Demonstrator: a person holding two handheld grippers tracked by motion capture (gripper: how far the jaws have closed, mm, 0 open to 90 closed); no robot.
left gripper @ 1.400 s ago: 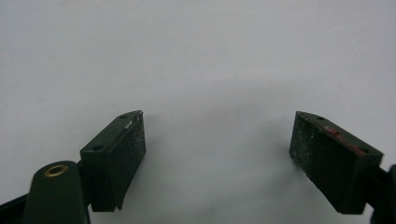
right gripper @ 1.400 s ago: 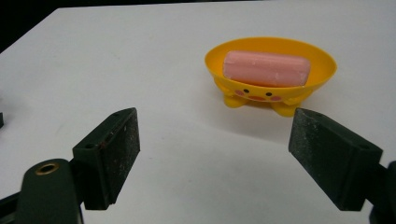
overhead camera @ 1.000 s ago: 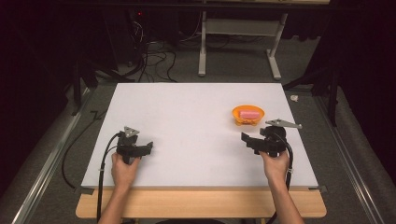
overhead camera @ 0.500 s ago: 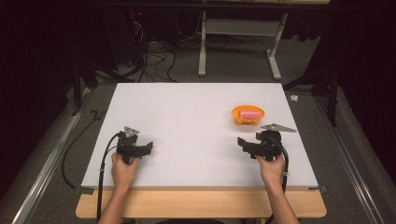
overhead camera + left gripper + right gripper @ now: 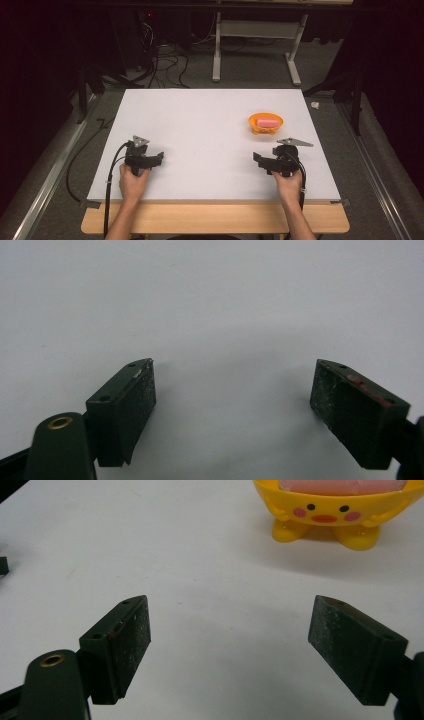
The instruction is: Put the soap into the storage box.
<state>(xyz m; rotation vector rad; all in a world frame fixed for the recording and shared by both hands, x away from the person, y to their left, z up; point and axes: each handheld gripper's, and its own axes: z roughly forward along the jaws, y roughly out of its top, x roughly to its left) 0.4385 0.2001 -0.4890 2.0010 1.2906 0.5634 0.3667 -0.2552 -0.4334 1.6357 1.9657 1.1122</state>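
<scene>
An orange-yellow bowl with a duck face stands on the white table at the right; a pink block lies in it. The right gripper view has the bowl at top right, the pink block at the frame's edge. My right gripper rests near the front edge, below the bowl, jaws wide open over bare table. My left gripper lies at the front left, also open with nothing between its pads.
The white table sits on a wooden base. Beyond the far edge, a grey carpet floor holds cables and a white metal stand. Metal rails run along both sides. A small white scrap lies off the right edge.
My right gripper has drawn back toward the front edge and a little left, away from the bowl. The left gripper has stayed put.
</scene>
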